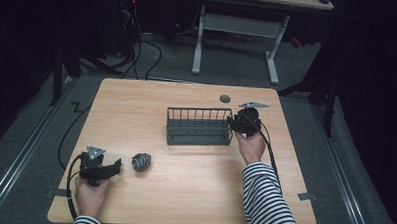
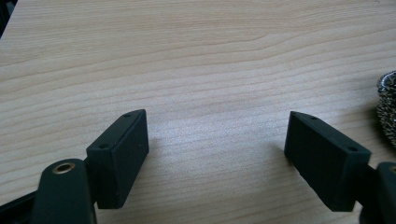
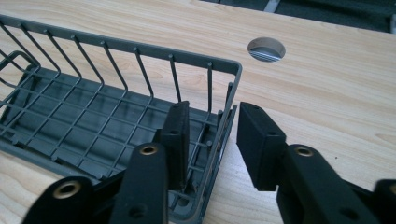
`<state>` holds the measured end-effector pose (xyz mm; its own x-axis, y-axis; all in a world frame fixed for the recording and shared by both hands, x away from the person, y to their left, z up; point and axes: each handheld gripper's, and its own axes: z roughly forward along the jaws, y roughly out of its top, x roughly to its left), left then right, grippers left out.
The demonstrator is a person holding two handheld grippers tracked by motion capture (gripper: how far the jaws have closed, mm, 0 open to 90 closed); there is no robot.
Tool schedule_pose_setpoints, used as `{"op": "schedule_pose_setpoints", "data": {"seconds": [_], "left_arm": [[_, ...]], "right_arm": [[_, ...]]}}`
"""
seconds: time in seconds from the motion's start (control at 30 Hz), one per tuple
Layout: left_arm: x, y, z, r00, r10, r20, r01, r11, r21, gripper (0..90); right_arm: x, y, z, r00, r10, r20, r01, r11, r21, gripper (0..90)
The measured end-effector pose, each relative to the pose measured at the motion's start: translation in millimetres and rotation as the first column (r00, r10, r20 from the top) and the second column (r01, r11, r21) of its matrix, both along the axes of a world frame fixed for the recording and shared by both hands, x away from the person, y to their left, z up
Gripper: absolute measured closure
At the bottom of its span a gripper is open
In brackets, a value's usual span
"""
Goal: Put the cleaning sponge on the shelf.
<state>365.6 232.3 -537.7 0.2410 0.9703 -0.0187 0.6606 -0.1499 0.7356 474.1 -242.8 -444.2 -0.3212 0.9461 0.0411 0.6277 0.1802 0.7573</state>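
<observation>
Right gripper [image 3: 208,140] straddles the wire basket [image 1: 198,126]'s end wall, jaws narrowly parted, not clamped; closing off-centre might tip it; left gripper [image 2: 217,154] waits wide beside the steel scourer [image 1: 141,161].

I see a wooden table [image 1: 194,187] with a round cable hole [image 1: 225,98] near its far edge; a white-legged desk [image 1: 239,28] stands behind.

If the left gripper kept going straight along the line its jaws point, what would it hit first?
Probably nothing soon. The left gripper, open, faces bare table in its own view. The steel wool scourer sits off to one side, outside the jaws, so it would likely pass it. Depth is unclear.
</observation>
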Motion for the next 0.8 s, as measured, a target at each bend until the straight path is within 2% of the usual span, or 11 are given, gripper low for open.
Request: {"op": "schedule_pose_setpoints", "data": {"seconds": [0.07, 0.3, 0.57, 0.67, 0.8], "left_arm": [[0.0, 0.0, 0.0, 1.0000, 0.000, 0.000, 0.000, 1.0000, 0.000, 22.1], [0.0, -0.1, 0.0, 1.0000, 0.000, 0.000, 0.000, 1.0000, 0.001, 22.1], [0.1, -0.2, 0.0, 1.0000, 0.001, 0.000, -0.001, 1.0000, 0.000, 22.1], [0.1, -0.2, 0.0, 1.0000, 0.001, 0.000, -0.001, 1.0000, 0.000, 22.1], [0.4, -0.3, 0.0, 1.0000, 0.001, 0.001, -0.001, 1.0000, 0.000, 22.1]], "right_arm": [[-1.2, -0.7, -1.0, 1.0000, 0.003, 0.000, -0.003, 1.000, 0.007, 68.1], [-4.4, 1.3, -4.7, 0.9993, 0.035, -0.010, -0.035, 0.998, -0.048, 72.9], [-11.2, -1.2, -5.7, 0.9990, 0.038, -0.024, -0.039, 0.998, -0.043, 74.0], [-18.4, -5.0, -7.5, 0.9993, 0.034, -0.014, -0.034, 0.999, -0.016, 74.2], [-27.7, -6.6, -6.2, 0.9990, 0.042, -0.015, -0.043, 0.998, -0.040, 73.1]]}}
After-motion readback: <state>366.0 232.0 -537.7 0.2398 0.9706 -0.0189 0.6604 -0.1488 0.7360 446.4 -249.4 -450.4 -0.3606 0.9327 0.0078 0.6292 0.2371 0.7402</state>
